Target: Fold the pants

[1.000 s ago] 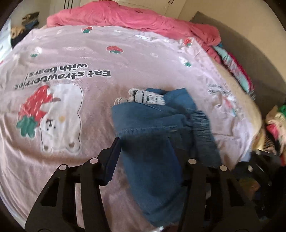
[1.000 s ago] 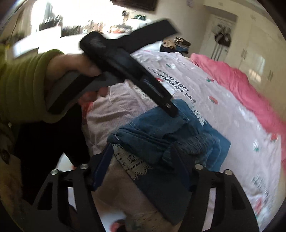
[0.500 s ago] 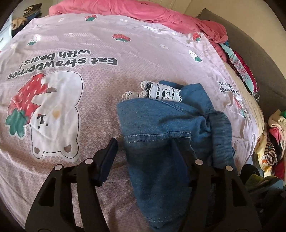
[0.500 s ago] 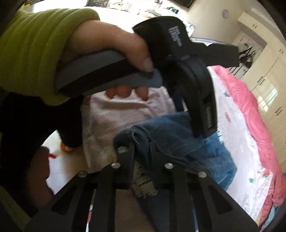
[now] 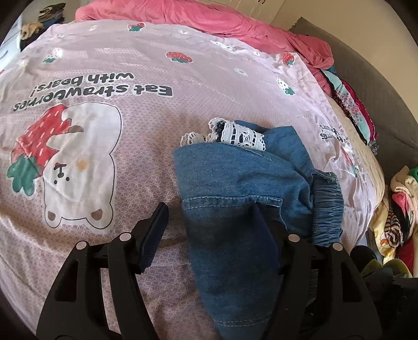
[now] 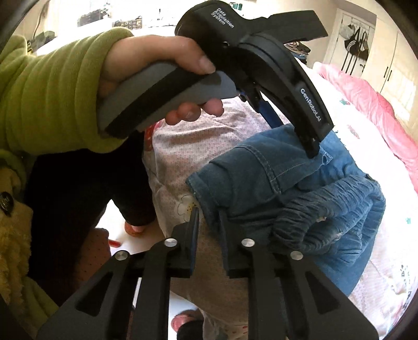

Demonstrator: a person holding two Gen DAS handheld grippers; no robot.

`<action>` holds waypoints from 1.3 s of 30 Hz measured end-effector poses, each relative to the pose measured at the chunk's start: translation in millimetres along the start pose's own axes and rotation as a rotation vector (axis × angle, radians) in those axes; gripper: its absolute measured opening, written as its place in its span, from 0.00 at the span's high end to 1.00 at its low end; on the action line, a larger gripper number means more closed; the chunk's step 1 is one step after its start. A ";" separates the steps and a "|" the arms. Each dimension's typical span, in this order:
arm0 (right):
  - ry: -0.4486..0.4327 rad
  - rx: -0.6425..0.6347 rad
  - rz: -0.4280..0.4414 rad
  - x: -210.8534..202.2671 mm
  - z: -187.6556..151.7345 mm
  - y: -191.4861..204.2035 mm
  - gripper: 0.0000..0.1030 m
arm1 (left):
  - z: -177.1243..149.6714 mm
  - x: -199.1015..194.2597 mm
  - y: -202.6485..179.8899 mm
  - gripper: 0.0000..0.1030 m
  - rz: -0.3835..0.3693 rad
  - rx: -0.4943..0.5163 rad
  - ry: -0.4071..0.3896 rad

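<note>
Blue denim pants (image 5: pixel 235 188) with white lace hems (image 5: pixel 243 136) lie bunched on a pink bedspread (image 5: pixel 130 162), near its front right edge. My left gripper (image 5: pixel 209 211) is open; its right finger rests on the denim and its left finger is over the bedspread. In the right wrist view the pants (image 6: pixel 300 188) hang over the bed's corner. My right gripper (image 6: pixel 209 217) is shut on a denim edge. The left gripper (image 6: pixel 311 149), held in a hand with a green sleeve, touches the denim from above.
A pink duvet (image 5: pixel 209 18) is heaped at the far end of the bed. Piles of colourful clothes (image 5: pixel 399 209) lie off the right edge by a grey headboard (image 5: pixel 378 99). Wardrobe doors (image 6: pixel 386 47) stand behind the bed. The floor (image 6: pixel 115 222) shows below the bed corner.
My right gripper has gone from open to shut on the denim edge. The left gripper has moved forward and lower over the pants, staying open.
</note>
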State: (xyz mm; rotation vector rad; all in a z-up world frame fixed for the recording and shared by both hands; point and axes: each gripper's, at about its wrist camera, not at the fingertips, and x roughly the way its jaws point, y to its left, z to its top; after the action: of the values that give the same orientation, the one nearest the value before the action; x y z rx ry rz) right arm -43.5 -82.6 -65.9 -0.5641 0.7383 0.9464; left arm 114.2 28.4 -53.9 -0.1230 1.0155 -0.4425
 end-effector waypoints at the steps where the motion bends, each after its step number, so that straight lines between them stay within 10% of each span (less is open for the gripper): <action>1: -0.004 0.002 0.006 -0.6 0.2 0.2 0.75 | -0.7 -0.8 -0.4 0.44 0.002 0.000 -0.003; 7: -0.023 -0.004 0.028 -5.5 4.6 6.5 0.57 | -2.9 -6.8 -4.4 0.43 0.027 0.014 -0.020; 39: -0.302 0.198 -0.004 -102.9 1.7 -20.2 0.37 | -9.7 -60.1 -15.5 0.25 0.091 0.026 -0.142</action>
State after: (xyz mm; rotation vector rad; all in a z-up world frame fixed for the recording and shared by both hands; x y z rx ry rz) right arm -64.4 -143.8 16.7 -0.2414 0.5502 0.9175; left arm 74.5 40.1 -6.7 -0.0836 0.8722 -0.3589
